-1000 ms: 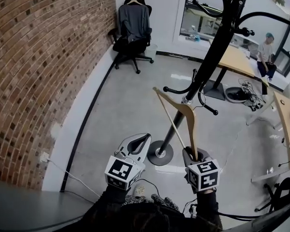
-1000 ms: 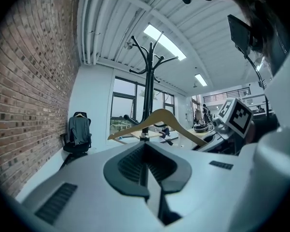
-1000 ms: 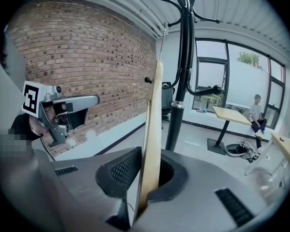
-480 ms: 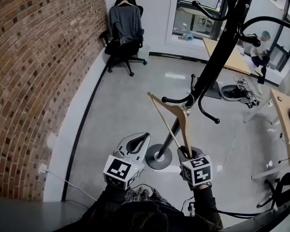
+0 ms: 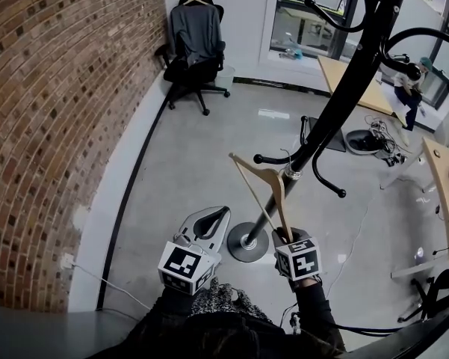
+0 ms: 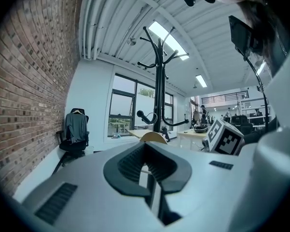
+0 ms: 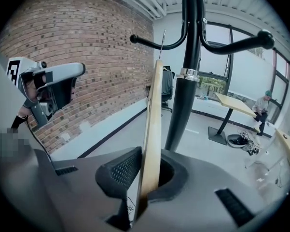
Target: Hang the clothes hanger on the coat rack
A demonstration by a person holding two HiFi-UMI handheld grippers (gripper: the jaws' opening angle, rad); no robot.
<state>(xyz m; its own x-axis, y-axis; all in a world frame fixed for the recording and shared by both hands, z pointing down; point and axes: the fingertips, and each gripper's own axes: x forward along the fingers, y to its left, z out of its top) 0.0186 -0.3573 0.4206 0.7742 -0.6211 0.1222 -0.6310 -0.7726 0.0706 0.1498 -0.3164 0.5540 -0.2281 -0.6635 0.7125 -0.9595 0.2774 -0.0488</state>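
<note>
Beside the red brick wall (image 5: 52,126), the left gripper (image 5: 218,219) has its jaws closed together on nothing. Past it the grey floor (image 5: 187,163) lies open back to the black office chair (image 5: 194,66). Right of that, the right gripper (image 5: 284,236) is clenched on one end of the pale wooden clothes hanger (image 5: 273,189), which stands nearly upright. The hanger's wire hook rises just beside a lower curved arm of the black metal coat rack (image 5: 344,88); whether they touch I cannot tell. Wooden desks (image 5: 362,88) crowd the far right.
</note>
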